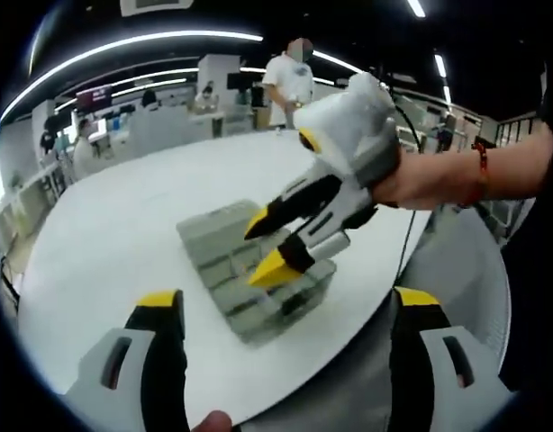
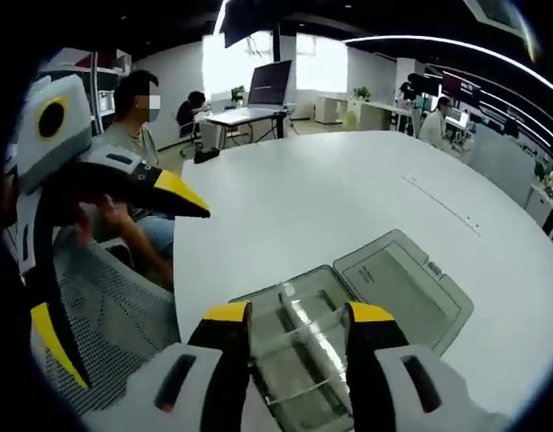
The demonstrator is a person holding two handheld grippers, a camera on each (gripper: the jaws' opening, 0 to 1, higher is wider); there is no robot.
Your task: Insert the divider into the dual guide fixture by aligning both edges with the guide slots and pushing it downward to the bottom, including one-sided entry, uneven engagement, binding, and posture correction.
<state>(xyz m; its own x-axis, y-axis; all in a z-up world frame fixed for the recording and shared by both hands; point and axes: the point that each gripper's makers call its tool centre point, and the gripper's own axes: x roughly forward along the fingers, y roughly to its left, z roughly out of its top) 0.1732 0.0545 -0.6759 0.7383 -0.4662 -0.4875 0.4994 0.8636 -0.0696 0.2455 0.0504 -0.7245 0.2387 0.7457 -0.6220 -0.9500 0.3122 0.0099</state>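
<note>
Right hand-held gripper [image 2: 288, 335], yellow-tipped black jaws, sits low over the open clear plastic compartment box [image 1: 258, 270] on the round white counter [image 1: 123, 216]. Its jaws straddle a thin translucent plastic divider strip [image 2: 308, 335] in the tray, but I can't tell whether they're clenched on it or just bracketing it.

Left hand-held gripper [image 1: 285, 315] is released, jaws spread wide and empty, hanging off the counter edge at 6 o'clock of the box.

Box lid [image 2: 403, 288] lies flat open at 2 o'clock of the tray in the right gripper view.

Count: one box, one loose divider I can make out, two grippers.

Handling guess: the divider looks light, thin, fairly stiff but flexy, and slick. Pinch the top edge mid-span and keep it square. Off-centre grip likely cocks it and binds one slot.
</note>
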